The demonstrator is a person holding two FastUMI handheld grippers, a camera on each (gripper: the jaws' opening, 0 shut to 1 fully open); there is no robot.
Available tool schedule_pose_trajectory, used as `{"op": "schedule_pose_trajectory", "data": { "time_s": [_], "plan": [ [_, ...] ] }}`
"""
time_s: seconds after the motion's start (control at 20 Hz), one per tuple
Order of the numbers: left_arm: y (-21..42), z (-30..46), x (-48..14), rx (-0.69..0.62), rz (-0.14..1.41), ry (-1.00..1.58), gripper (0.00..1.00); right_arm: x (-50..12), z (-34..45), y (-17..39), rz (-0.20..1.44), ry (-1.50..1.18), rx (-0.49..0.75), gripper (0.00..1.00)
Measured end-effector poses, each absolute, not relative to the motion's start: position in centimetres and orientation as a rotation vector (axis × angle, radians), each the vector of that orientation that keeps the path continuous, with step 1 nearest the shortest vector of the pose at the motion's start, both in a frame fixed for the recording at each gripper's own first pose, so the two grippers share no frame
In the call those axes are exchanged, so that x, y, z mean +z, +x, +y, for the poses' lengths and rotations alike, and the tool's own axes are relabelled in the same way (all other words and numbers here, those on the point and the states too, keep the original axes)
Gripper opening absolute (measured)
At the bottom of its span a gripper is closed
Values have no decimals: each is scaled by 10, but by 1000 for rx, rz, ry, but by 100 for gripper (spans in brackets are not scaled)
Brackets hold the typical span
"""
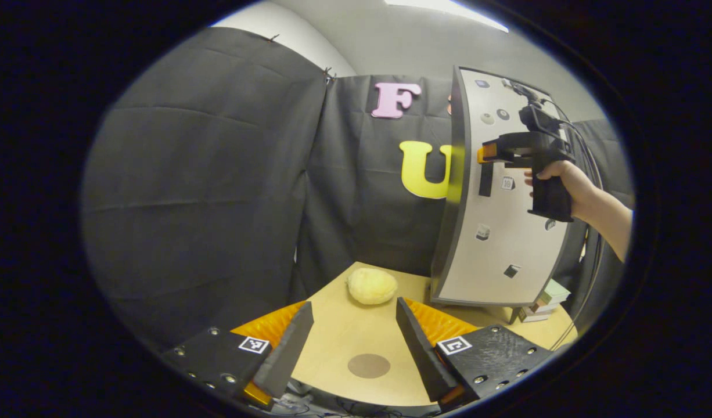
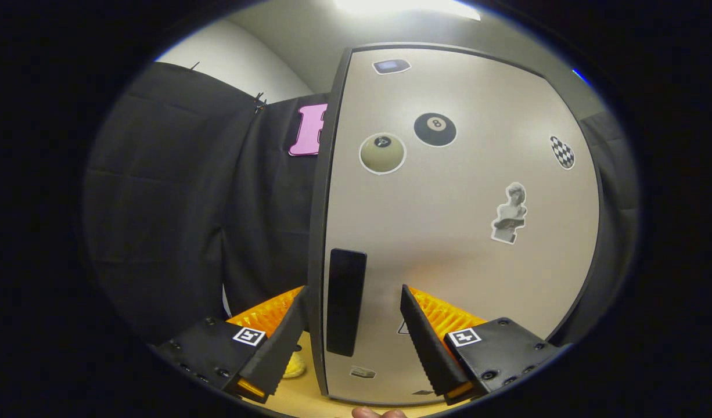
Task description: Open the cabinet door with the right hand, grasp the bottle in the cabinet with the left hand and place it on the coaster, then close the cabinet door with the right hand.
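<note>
The cabinet point(image 1: 501, 249) stands on the right of the tan table point(image 1: 344, 331), its grey stickered door point(image 2: 449, 244) flat against the body. Whatever is inside is hidden. A round brown coaster point(image 1: 369, 366) lies on the table between the fingers of my left gripper point(image 1: 350, 342), which is open, holds nothing and hovers above the table's near edge. A hand holds my right gripper point(image 1: 484, 154) up at the door. In the right gripper view it point(image 2: 353, 331) is open, with the black vertical handle point(image 2: 345, 302) and the door's left edge between its fingers, apart from both pads.
A yellow rounded soft object point(image 1: 371, 285) lies on the table just left of the cabinet's foot. A small stack of boxes point(image 1: 545, 301) sits behind the cabinet on the right. Black cloth walls close the back and left. A cable point(image 1: 588, 174) trails from the right gripper.
</note>
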State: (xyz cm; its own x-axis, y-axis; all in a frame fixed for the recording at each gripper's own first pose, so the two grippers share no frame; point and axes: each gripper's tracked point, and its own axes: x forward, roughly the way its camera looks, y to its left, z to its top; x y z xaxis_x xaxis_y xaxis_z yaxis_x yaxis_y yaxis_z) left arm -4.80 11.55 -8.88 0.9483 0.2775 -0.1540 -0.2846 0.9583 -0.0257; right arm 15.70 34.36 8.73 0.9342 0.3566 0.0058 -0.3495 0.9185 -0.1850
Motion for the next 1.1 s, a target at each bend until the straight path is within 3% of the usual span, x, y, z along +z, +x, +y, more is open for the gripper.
{"op": "schedule_pose_trajectory", "data": {
  "time_s": [0.15, 0.2, 0.25, 0.55, 0.8, 1.0, 1.1],
  "plan": [
    [-51, 117, -93, 293, 154, -43, 86, 77, 353, 166, 5, -187, 344, 96],
    [-51, 117, -94, 295, 159, -46, 86, 76, 352, 169, 11, -191, 318, 92],
    [-51, 117, -96, 298, 164, -55, 86, 75, 353, 171, 23, -184, 306, 81],
    [-68, 117, -106, 294, 177, -82, 86, 65, 358, 176, 99, -103, 255, 39],
    [-75, 107, -100, 276, 184, -59, 89, 64, 359, 176, 119, -116, 269, 28],
    [-79, 91, -87, 299, 171, -27, 86, 64, 359, 170, 102, -111, 387, 17],
    [-81, 70, -78, 286, 161, -49, 87, 64, 358, 163, 110, -117, 448, 16]
  ]
}}
